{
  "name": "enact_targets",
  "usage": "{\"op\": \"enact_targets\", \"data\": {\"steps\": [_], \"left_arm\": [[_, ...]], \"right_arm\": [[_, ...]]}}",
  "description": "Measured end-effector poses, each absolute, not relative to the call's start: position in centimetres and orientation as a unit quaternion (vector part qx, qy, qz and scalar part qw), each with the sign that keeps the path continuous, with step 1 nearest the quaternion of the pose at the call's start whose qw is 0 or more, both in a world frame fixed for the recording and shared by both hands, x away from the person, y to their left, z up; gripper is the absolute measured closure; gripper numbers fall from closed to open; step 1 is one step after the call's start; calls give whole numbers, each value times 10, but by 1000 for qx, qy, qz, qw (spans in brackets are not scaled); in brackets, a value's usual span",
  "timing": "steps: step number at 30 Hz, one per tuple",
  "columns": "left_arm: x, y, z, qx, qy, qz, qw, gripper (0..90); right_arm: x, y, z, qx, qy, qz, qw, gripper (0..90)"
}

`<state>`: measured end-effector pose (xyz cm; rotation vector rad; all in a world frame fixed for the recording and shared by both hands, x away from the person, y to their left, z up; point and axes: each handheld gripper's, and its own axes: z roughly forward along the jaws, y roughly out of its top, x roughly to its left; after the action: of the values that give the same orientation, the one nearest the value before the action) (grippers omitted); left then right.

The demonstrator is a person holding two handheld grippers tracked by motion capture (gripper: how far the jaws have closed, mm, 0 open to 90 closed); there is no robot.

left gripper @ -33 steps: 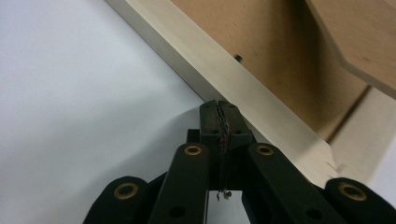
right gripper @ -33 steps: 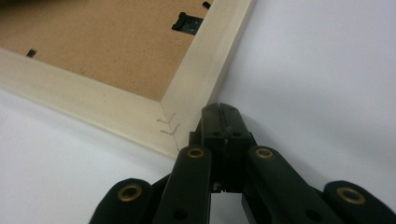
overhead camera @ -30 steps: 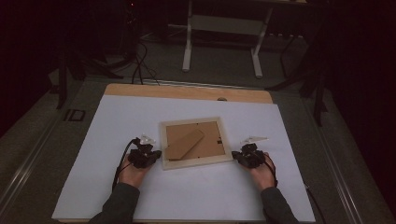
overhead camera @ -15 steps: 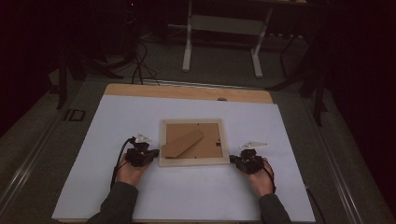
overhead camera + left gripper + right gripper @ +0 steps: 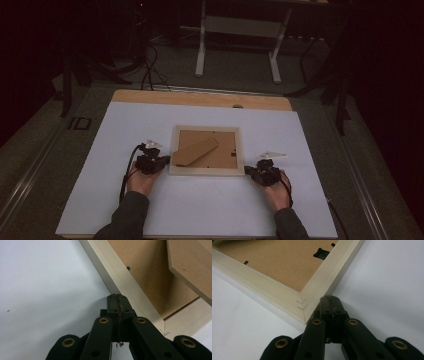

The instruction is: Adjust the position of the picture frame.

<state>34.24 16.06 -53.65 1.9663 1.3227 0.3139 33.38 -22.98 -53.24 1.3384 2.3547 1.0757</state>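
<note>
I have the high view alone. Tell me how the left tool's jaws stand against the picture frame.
Observer: The left tool is shut, jaws pressed together with nothing between them, its tip at the outer edge of the picture frame.
Operator: Give me the right tool.
Observer: The right tool is shut too, its tip beside the frame's near corner, by the mitre joint.
Operator: Report any hardware on the backing.
Observer: A small black clip sits on the brown backing board near the frame's inner edge.
Operator: Describe the stand.
Observer: The easel stand lies raised above the backing, its thick cut edge showing.
</note>
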Motion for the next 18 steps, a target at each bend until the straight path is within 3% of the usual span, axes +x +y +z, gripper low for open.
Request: {"op": "enact_targets", "data": {"steps": [18], "left_arm": [[337, 159, -537, 756, 527, 121, 368, 900]], "right_arm": [[340, -228, -533, 467, 796, 369, 116, 900]]}}
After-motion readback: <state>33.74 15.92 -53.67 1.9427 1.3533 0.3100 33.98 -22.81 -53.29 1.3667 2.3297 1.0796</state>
